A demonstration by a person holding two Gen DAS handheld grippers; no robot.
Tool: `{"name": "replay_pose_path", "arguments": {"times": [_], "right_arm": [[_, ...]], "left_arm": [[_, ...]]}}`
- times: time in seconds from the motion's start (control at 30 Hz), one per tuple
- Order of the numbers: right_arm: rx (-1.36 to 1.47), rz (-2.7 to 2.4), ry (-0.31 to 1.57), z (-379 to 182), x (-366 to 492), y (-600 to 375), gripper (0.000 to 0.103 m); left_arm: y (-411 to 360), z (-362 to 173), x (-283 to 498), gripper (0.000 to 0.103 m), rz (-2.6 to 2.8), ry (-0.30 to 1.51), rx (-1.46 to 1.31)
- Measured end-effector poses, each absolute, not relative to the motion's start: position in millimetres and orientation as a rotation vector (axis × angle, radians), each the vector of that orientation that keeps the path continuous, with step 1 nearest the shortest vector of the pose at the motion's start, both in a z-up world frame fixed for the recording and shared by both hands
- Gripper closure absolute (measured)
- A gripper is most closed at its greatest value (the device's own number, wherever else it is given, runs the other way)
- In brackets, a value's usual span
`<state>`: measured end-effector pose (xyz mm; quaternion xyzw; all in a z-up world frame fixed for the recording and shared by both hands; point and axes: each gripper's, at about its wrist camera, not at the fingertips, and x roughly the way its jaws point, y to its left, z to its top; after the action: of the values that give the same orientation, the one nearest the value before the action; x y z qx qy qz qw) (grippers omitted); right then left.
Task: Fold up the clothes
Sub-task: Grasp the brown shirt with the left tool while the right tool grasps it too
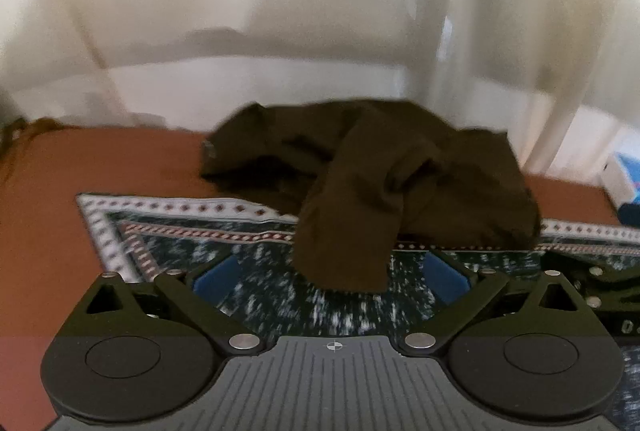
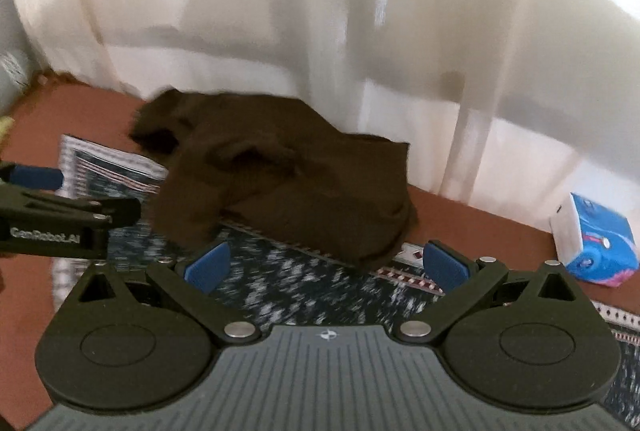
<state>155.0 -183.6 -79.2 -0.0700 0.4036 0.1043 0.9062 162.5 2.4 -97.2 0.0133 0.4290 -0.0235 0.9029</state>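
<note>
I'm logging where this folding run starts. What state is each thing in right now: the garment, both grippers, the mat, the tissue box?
dark brown garment: crumpled in a heap, unfolded, partly on the mat
left gripper: open, holding nothing, a hanging end of the garment between its fingers
right gripper: open, holding nothing
patterned mat: lying flat on the orange-brown surface
blue tissue box: tilted, lying beside the mat
</note>
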Motion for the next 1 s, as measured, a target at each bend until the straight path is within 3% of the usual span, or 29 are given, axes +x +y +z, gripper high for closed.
{"name": "replay_pose_path", "arguments": {"times": [0.37, 0.43, 0.53, 0.6, 0.63, 0.67, 0.8, 0.87, 1.0], "right_arm": [[-0.094, 0.144, 0.92, -143, 240, -191, 0.005], [-0.066, 0.128, 0.936, -149, 251, -194, 0.01], [-0.026, 0.156, 0.959, -155, 256, -194, 0.025], [-0.016, 0.171, 0.961, -158, 255, -193, 0.033], [-0.016, 0.174, 0.958, -158, 255, -192, 0.035], [-0.022, 0.168, 0.955, -158, 254, -192, 0.041], [-0.035, 0.146, 0.944, -154, 249, -196, 0.079], [-0.003, 0.144, 0.937, -148, 246, -201, 0.093], [0.037, 0.154, 0.899, -123, 237, -207, 0.099]], "left_arm": [[-4, -142, 230, 0.005, -0.173, 0.941, 0.065], [-5, -154, 235, 0.009, -0.194, 0.975, 0.068], [-2, -176, 240, 0.021, -0.182, 1.035, 0.086], [1, -177, 237, 0.035, -0.172, 1.005, 0.096], [3, -175, 237, 0.055, -0.177, 1.0, 0.076], [7, -173, 237, 0.085, -0.187, 1.002, 0.045], [20, -163, 238, 0.09, -0.188, 1.013, -0.086], [21, -157, 237, 0.091, -0.182, 1.0, -0.082], [27, -124, 224, 0.092, -0.153, 0.916, -0.126]]}}
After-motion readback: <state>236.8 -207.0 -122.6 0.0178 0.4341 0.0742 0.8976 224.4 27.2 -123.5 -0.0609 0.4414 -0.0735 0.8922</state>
